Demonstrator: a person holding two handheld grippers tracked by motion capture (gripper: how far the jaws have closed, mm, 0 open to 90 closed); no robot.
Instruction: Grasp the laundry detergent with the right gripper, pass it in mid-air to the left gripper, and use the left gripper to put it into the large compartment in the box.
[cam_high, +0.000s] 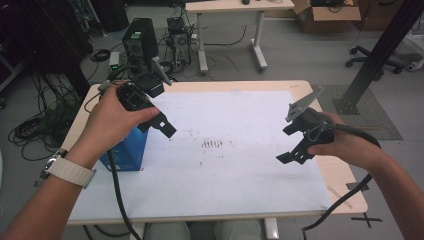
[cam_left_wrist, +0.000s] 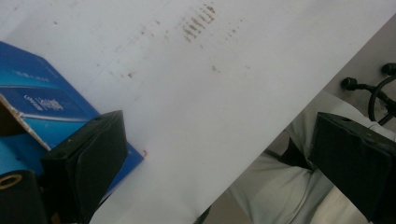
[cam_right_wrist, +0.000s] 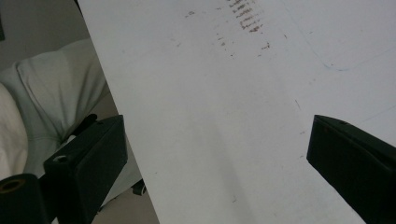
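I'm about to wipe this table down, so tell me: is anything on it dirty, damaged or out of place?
Yes. The white sheet has a patch of brownish smudge marks near its middle, with scattered specks around it. The blue box at the table's left edge has a torn flap, seen in the left gripper view.

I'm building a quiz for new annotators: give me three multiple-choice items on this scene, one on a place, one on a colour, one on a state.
1. Where is the box?
A. far right corner of the table
B. left side of the table, under the left hand
C. on the floor

2. What colour is the box?
A. red
B. green
C. blue

3. How do the jaws of the right tool stand?
A. apart, holding nothing
B. shut on the box
C. shut on a cable

Key: 1 B, the high view shows it there. 2 C, blue in the high view and the left gripper view. 3 A, its own view shows bare white sheet between them.
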